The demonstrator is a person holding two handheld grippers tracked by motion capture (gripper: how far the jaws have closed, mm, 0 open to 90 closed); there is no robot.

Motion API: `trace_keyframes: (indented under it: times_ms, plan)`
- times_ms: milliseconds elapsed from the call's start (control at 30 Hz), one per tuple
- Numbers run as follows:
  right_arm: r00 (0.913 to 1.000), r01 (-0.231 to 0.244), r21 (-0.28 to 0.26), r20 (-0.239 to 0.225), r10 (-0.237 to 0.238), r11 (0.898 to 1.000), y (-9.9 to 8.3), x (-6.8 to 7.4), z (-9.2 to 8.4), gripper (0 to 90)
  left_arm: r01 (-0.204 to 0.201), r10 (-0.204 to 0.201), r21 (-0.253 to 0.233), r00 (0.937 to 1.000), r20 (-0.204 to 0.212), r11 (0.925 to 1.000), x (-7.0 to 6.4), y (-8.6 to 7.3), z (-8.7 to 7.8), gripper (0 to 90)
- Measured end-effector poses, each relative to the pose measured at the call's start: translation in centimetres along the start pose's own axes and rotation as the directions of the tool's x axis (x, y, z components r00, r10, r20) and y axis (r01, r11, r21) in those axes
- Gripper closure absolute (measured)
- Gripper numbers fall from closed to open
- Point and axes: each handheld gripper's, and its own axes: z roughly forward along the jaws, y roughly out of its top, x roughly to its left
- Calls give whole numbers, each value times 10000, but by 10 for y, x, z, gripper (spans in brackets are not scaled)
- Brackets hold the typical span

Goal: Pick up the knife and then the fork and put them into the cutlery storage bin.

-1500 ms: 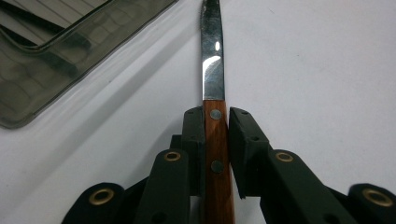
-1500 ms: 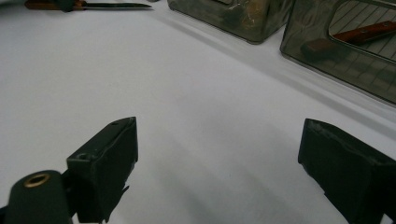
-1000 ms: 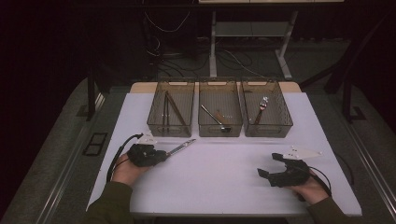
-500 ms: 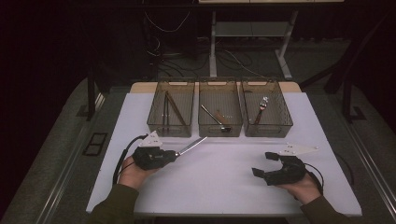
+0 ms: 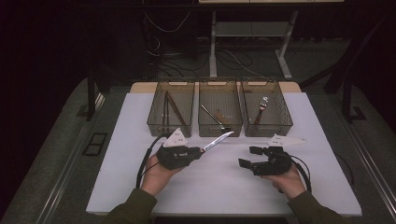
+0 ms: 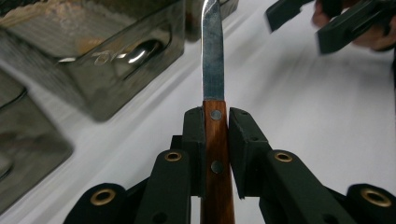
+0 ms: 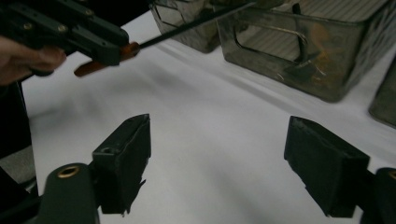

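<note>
A: From the high view, the left hand-held gripper (image 5: pixel 198 151) is clamped on the knife (image 5: pixel 215 141) by its wooden handle. The knife hangs above the worktop (image 5: pixel 210 186), just short of its far edge, blade slanting up toward the middle bin (image 5: pixel 220 108).

B: And the right hand-held gripper (image 5: pixel 251 157)?

A: Its jaws have just been closing a little but stand apart with nothing between them, near the worktop's right edge.

B: The left gripper view?

A: The handle (image 6: pixel 216 154) runs straight along the jaws and the blade (image 6: pixel 212 60) points away, so the long axis follows the gripper.

B: The right gripper view shows the pads (image 7: pixel 125 158) wide apart over bare worktop.

A: I'd say hold that line, lift the tip over the bin's rim, and lower the knife lengthwise.
</note>
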Motion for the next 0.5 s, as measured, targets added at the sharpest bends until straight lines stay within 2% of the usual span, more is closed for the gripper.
trace_keyframes:
  times_ms: [233, 367, 500]
  plan:
    - [9954, -670, -427, -713, 638, 9968, 13, -1, 14, 367, -316, 322, -350, 9993, 164, 9989, -16, 15, 17, 765]
    - [9907, -915, -655, -1066, 842, 9936, 18, -1, 19, 407, -444, 448, -412, 9990, 90, 9982, -21, 17, 21, 765]
    - [9824, -1333, -929, -1437, 1192, 9867, 21, -2, 23, 448, -497, 500, -433, 9987, 47, 9978, -23, 17, 23, 765]
